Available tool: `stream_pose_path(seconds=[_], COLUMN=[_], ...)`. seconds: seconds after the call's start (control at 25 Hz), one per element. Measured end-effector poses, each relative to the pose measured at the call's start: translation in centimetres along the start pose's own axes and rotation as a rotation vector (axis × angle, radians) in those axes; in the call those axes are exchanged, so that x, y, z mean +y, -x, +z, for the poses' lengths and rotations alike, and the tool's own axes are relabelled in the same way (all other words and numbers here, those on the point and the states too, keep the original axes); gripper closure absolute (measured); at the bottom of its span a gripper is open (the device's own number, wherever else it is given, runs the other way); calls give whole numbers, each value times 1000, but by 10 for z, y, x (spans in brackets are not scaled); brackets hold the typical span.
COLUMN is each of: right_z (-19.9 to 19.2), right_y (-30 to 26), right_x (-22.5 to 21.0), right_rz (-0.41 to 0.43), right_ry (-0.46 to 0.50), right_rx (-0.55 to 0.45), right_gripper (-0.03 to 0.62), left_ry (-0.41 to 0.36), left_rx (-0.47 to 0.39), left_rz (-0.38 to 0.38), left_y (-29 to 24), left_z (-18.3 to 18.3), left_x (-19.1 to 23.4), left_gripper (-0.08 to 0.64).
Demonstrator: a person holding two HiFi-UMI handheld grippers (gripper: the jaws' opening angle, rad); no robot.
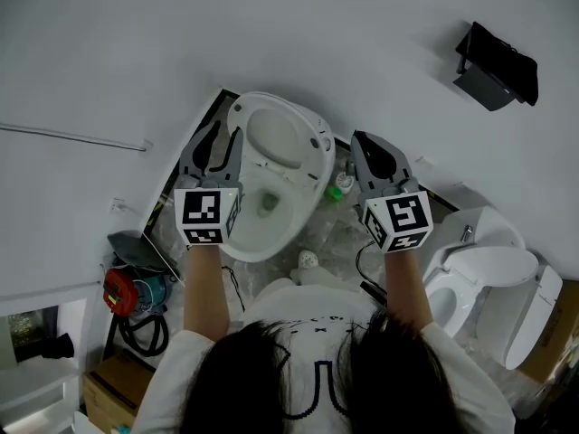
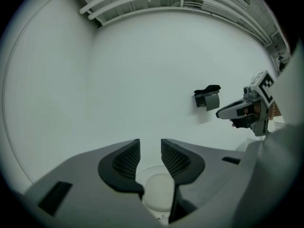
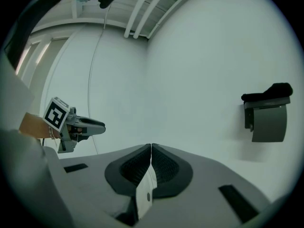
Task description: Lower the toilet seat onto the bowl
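While I am holding both grippers over the toilet, I am reading the one relation the next move depends on: which way the toilet seat (image 1: pixel 276 138) is lying from each tool. I am seeing it as the pale oval at the wall end of the bowl (image 1: pixel 264 247), its long axis running the same way as the bowl's, from the wall end towards my end. From straight above I cannot tell whether it is leaning up or lying flat on the rim, so I am treating that as open. My left gripper (image 1: pixel 222 145) is hovering over the bowl's left rim, just beside the oval, and its jaws are standing wide with nothing between them. In the left gripper view I am only looking through the gap at white porcelain below. My right gripper (image 1: pixel 366 147) is hanging off the bowl's right side, clear of the rim, with its pads pressed together. The white sliver in the slit beneath them looks to me like the toilet seen through the fingers, not something pinched. I am judging the left to be the nearer tool, so if the seat is needing more travel, I am expecting to work it from the bowl's left side, along that long axis towards my end.
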State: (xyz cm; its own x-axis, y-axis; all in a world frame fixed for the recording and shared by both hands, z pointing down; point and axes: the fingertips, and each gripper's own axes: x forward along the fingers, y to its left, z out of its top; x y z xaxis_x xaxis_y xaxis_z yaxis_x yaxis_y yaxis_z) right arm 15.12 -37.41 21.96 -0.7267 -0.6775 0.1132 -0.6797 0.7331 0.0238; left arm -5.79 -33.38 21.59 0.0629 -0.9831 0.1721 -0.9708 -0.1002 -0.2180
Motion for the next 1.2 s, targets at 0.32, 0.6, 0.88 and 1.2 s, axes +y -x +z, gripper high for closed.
stream_pose_path(seconds=[0.32, 0.6, 0.88, 1.2], right_z=[-19, -41, -60, -86], right_y=[-25, -45, -61, -74], right_x=[3, 9, 7, 13], right_rz=[18, 1, -57, -80], right_ry=[-19, -46, -99, -122], right_rx=[35, 98, 136, 192], right_gripper=[563, 563, 563, 563], left_ry=[-98, -129, -176, -264], left_rx=[97, 157, 202, 282], left_rz=[-67, -133, -226, -306], left_y=[-37, -69, -104, -142], left_z=[-29, -50, -74, -113], left_x=[-1, 9, 16, 15], left_gripper=[426, 426, 428, 428])
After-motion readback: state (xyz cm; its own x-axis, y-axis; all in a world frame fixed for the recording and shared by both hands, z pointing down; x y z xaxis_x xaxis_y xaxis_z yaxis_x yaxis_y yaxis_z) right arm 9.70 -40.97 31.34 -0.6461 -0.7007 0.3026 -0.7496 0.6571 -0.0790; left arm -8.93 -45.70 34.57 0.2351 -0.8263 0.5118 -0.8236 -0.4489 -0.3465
